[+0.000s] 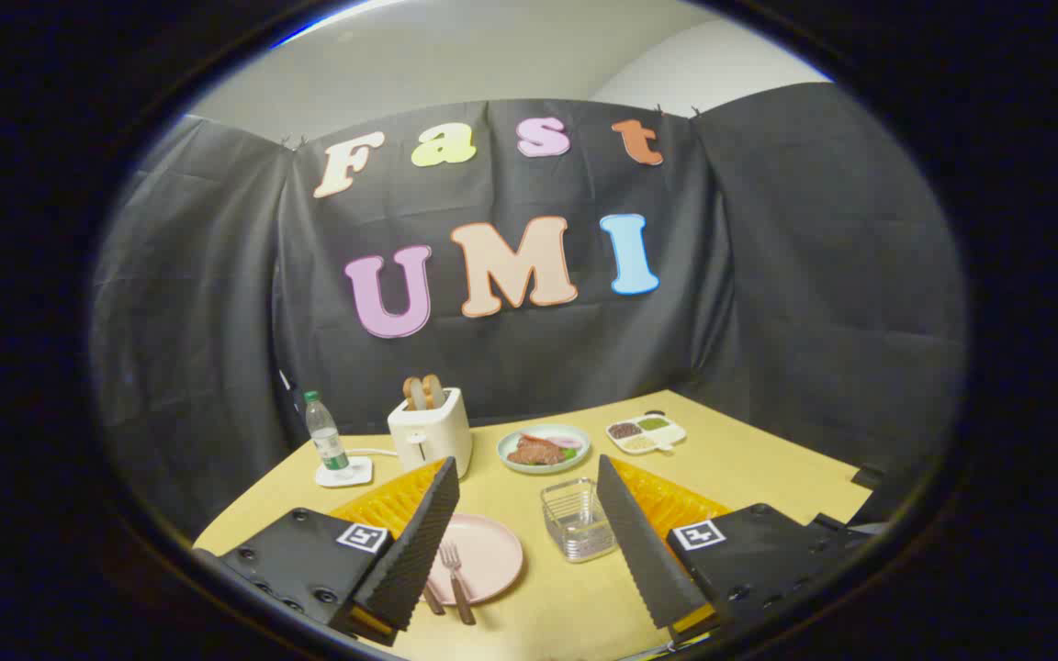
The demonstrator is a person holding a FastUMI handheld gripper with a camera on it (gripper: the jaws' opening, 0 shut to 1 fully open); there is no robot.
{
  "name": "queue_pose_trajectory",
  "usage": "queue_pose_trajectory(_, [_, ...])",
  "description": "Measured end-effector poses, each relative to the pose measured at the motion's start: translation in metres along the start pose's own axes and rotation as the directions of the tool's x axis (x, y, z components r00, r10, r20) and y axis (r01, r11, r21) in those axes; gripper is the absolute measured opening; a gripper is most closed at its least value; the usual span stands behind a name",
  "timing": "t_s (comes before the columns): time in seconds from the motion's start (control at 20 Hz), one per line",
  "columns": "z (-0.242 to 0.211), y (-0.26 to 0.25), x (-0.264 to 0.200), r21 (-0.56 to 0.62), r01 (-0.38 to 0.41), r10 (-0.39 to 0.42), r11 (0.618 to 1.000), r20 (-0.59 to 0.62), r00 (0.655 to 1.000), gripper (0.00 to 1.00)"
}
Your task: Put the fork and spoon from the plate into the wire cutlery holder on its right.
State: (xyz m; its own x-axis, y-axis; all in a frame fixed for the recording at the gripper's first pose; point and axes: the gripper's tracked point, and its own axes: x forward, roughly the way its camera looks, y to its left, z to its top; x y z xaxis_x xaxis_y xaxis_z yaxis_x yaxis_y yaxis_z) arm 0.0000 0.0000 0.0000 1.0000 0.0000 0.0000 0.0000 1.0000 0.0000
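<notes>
In the gripper view, the gripper [524, 542] is held high above the yellow table [768, 468], its fingers spread wide and nothing gripped. Between them a pink plate [492, 551] is seen, with the fork [455, 578] laid on its near edge; the spoon is largely hidden by the left finger. The wire cutlery holder [577, 519] is set just right of the plate, seemingly for a short transfer. Beyond, a toaster [430, 431] and a water bottle [325, 439] are parked clear.
</notes>
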Motion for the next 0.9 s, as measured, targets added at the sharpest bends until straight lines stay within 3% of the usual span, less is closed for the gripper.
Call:
queue_pose_trajectory(0.7, [-0.023, 0.016, 0.019, -0.028, -0.057, 0.055, 0.998, -0.061, 0.997, 0.96])
queue_pose_trajectory(0.9, [-0.054, 0.023, 0.021, -0.043, -0.093, 0.087, 0.995, -0.127, 0.988, 0.96])
